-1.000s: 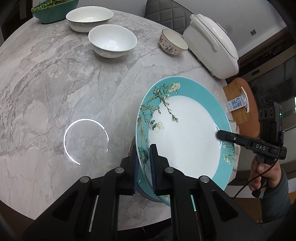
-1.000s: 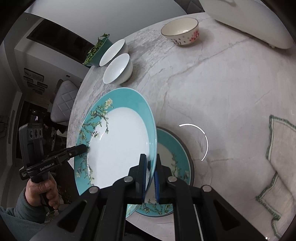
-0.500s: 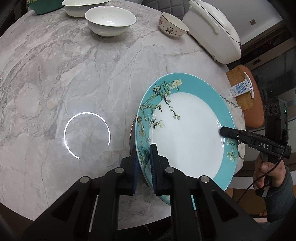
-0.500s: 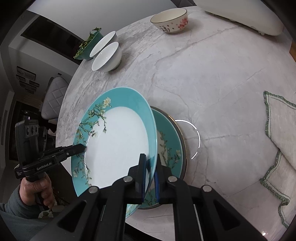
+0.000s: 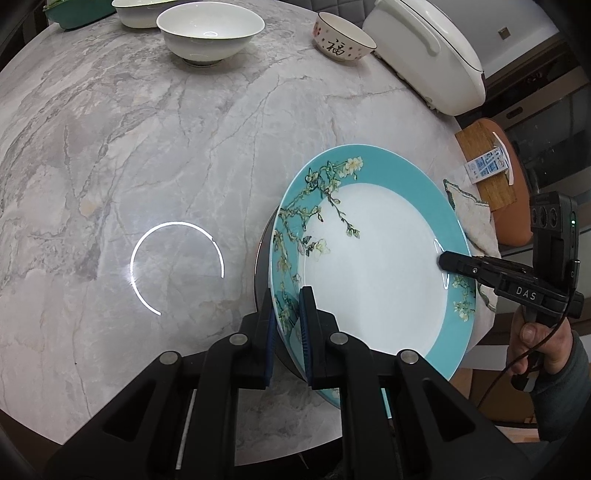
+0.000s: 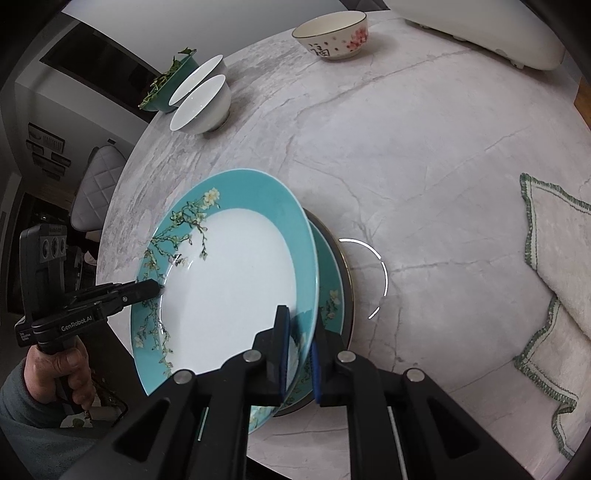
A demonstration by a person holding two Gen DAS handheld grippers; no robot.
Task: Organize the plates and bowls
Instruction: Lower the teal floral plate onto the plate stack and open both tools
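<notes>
Left gripper (image 5: pixel 286 317): clamped on the near rim of the top plate (image 5: pixel 373 273), one blue-padded finger on the upper face, the other under the rim.
Right gripper (image 6: pixel 297 343): clamped on the opposite rim of the same plate, pads on both faces; in the left view its black finger tip touches the white centre near the rim.
Top plate: teal rim with a blossom branch, white centre; held tilted by both grippers, directly over the lower plate, near the table's front edge. Whether it touches the one below cannot be told.
Lower plate (image 6: pixel 332 291): same teal pattern, mostly covered; only a crescent shows on the right. It sits on a dark round base with a thin light edge.
Hands: one hand (image 6: pixel 59 365) in a grey sleeve grips the left handle; the other hand (image 5: pixel 543 332) grips the right handle.
Table (image 5: pixel 147 147): round grey marble, with a ring-shaped light reflection beside the plates.
White bowls (image 5: pixel 210 33): two at the far side, just beside each other, well apart from the plates.
Patterned bowl (image 6: pixel 332 35): far side, upright, red flowers and a character on it.
Green dish (image 6: pixel 166 85): holds greens, behind the white bowls.
Cloth (image 6: pixel 554 295): white with green edging, right of the plates.
Cooker (image 5: pixel 428 51): white, at the far right edge.
</notes>
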